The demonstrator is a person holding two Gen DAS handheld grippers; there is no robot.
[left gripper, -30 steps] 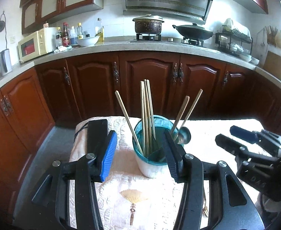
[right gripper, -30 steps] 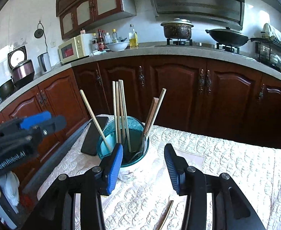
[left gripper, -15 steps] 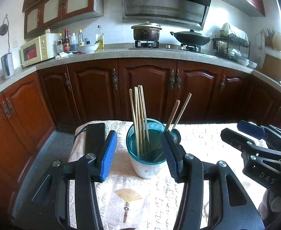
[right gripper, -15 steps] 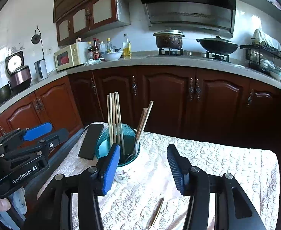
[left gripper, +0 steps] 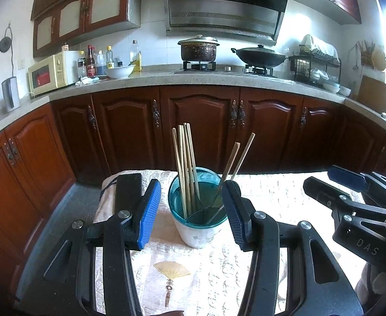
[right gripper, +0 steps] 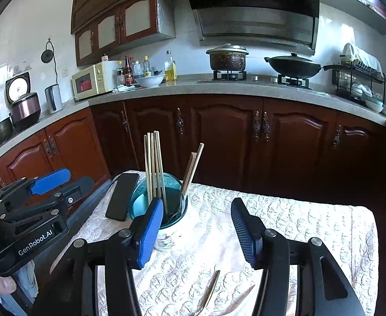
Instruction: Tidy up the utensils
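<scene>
A teal-rimmed white cup (left gripper: 195, 233) stands on the cloth-covered table (right gripper: 298, 223). It holds several wooden chopsticks (left gripper: 183, 158) upright, with two more leaning right. My left gripper (left gripper: 191, 212) is open just short of the cup, which shows between its fingers without touching them. From the right wrist view the cup (right gripper: 140, 202) sits behind my left finger. My right gripper (right gripper: 196, 223) has its jaws opening, with only cloth between them. A loose chopstick (right gripper: 211, 287) lies on the cloth near my right gripper. Each gripper shows in the other's view: the right gripper (left gripper: 350, 187), the left gripper (right gripper: 61, 184).
A black phone (left gripper: 127, 192) lies left of the cup at the table's far left corner. Dark wooden cabinets (left gripper: 200, 126) run behind the table, under a counter with a pot, a wok and a microwave. A dish rack (right gripper: 358, 84) stands at the right.
Both grippers have drawn back from the cup, which looks smaller now. The chopstick that leaned left now stands with the bunch. The right jaws have widened.
</scene>
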